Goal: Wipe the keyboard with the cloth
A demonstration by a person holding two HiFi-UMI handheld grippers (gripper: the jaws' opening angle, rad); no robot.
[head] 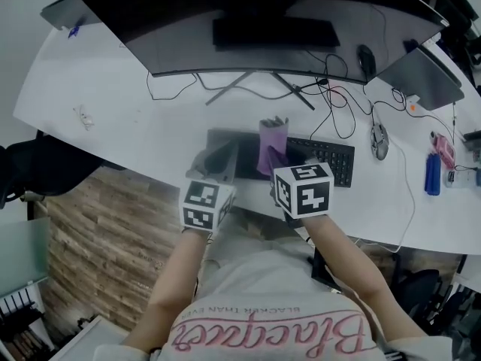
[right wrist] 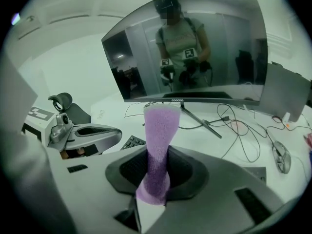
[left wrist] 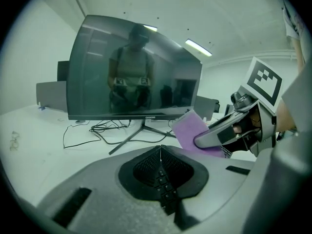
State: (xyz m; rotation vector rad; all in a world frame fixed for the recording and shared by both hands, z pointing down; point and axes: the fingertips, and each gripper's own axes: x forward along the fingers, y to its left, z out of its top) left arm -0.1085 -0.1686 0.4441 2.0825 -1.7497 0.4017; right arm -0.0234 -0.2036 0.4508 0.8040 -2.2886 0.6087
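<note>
A black keyboard [head: 331, 159] lies on the white desk [head: 128, 119] in front of the monitor, its left part hidden behind both grippers. My right gripper [head: 282, 155] is shut on a purple cloth [head: 271, 145] that stands up from its jaws, above the keyboard's middle. In the right gripper view the cloth [right wrist: 160, 135] rises as a twisted strip between the shut jaws, and a few keyboard keys [right wrist: 130, 142] show to the left. My left gripper [head: 224, 156] hovers over the keyboard's left end, shut with nothing held. Its pads [left wrist: 146, 167] meet in the left gripper view, where the cloth [left wrist: 187, 129] is at the right.
A large curved monitor [head: 255, 21] on a metal stand fills the back of the desk. Loose cables [head: 342, 104] trail to a mouse [head: 379, 140] at the keyboard's right. A blue object [head: 432, 173] and small items lie at the far right. A dark chair [head: 37, 164] stands left.
</note>
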